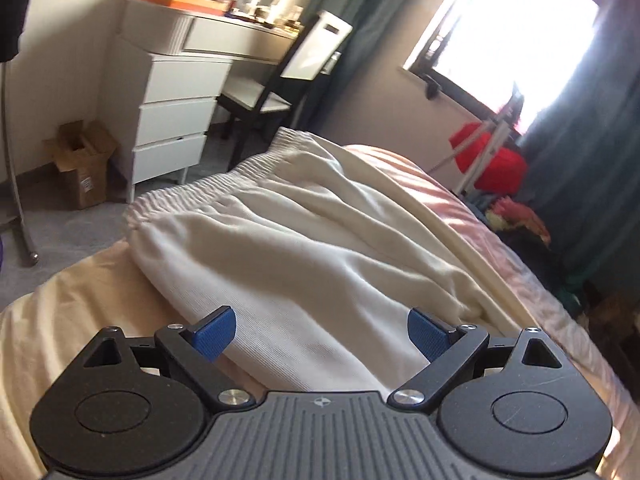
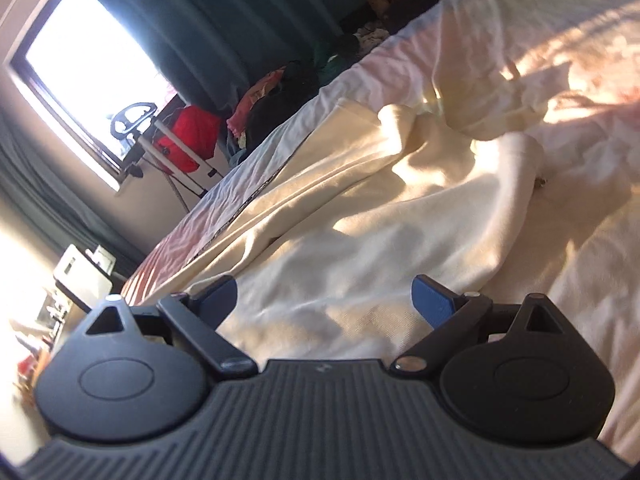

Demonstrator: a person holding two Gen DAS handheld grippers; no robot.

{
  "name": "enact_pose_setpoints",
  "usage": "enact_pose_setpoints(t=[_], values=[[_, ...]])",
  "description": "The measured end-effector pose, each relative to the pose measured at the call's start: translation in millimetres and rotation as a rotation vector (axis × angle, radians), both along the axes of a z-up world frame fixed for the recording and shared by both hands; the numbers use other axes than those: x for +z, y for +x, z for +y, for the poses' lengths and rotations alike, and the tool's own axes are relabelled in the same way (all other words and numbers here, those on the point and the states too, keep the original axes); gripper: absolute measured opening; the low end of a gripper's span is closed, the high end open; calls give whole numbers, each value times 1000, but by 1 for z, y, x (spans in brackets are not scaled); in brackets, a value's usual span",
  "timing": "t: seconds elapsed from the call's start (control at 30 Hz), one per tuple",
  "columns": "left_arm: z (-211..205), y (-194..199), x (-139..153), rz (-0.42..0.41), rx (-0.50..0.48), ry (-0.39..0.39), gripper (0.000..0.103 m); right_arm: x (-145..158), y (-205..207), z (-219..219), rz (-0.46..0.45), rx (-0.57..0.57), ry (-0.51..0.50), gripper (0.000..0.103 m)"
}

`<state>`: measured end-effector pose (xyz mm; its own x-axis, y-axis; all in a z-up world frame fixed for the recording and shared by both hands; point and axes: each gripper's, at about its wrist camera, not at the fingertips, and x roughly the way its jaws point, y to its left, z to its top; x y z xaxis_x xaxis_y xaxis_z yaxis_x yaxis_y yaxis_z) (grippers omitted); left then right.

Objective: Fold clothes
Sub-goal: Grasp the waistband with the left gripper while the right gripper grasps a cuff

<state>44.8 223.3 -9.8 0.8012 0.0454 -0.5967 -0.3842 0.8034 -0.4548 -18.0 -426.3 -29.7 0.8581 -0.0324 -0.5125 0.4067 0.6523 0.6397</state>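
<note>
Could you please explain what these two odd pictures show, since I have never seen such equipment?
No robot here: a person holds a two-finger tool in each hand, each with a fisheye camera looking along its blue-padded fingers. One picture comes from the left tool, the other from the right tool. Both are open and hold nothing. Before them a cream-white knit garment with a gathered elastic waistband lies on a bed with a pale pink cover, ready for folding. Behind stand a white chest of drawers and a bright window.

Home bedroom: bed (image 1: 472, 208), drawers (image 1: 168, 120), curtained window (image 1: 516, 28).
</note>
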Motion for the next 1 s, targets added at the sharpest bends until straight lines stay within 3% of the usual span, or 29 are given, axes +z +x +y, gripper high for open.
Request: enact_pose_setpoints(t=[0.17,0.27,0.33,0.47,0.63,0.77,0.83,0.87,0.93,1.0], values=[[60,12,-11,12,164,-129,94,-18,-4,-32,-13,-65,143,95],[86,17,-18,46,231,-125,94,-25,-9,-51,-27,-115,198,95],[98,16,-23,46,258,-126,94,-30,-13,-65,-12,-152,177,95],[108,11,-40,54,250,-201,92,-46,-23,-90,19,-264,199,95],[107,19,-56,51,224,-300,80,-66,-9,-98,85,-311,258,95],[95,30,-60,68,207,-291,77,-75,11,-97,117,-280,255,95],[93,31,-58,41,215,-284,65,-76,16,-96,119,-269,228,95],[92,31,-57,24,219,-280,60,-76,16,-96,116,-272,219,94],[91,31,-55,-15,221,-285,52,-75,18,-98,110,-277,199,71],[94,31,-57,-42,220,-312,52,-74,20,-99,105,-282,180,60]])
